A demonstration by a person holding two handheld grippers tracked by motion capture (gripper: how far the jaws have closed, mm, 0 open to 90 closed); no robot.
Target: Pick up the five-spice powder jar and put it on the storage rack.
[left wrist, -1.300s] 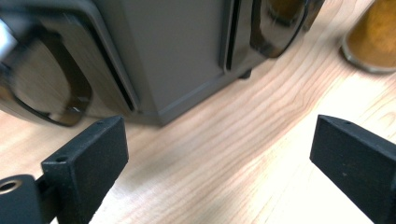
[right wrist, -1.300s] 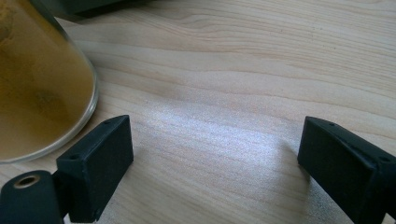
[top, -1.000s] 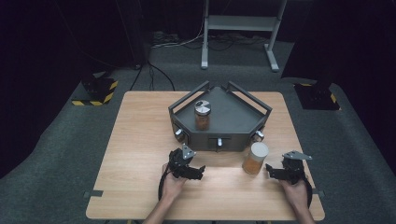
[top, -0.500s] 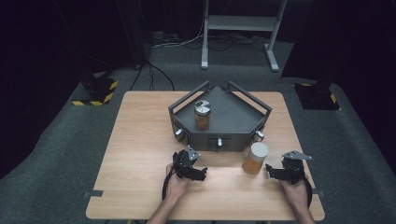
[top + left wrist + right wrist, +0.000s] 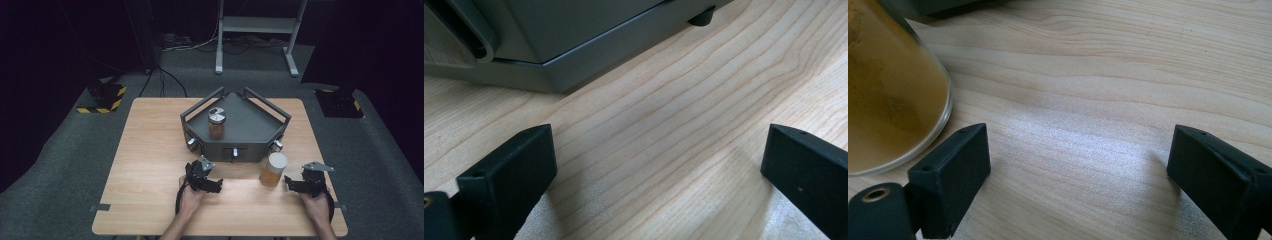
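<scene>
A glass jar of brown powder with a white lid (image 5: 273, 169) stands on the wooden table (image 5: 150, 150), in front of a grey five-sided tray (image 5: 250, 131). A second jar with a silver lid (image 5: 216, 122) stands inside that tray. My left gripper (image 5: 212, 183) lies low over the table near the tray's front. Its jaws have just been opening and stand wide apart (image 5: 656, 150), with only bare wood between them. My right gripper (image 5: 291, 184) rests just right of the white-lidded jar (image 5: 888, 90), open (image 5: 1078, 150), with nothing between its fingers.
The tray's front wall carries small knobs (image 5: 235, 151), and one corner of the tray (image 5: 549, 55) sits close ahead of my left gripper. Black cables trail from both grippers along the table's near edge. A metal stand (image 5: 255, 30) is on the floor beyond the table.
My left gripper has shifted slightly right and sunk toward the table. The right gripper and both jars have stayed put.
</scene>
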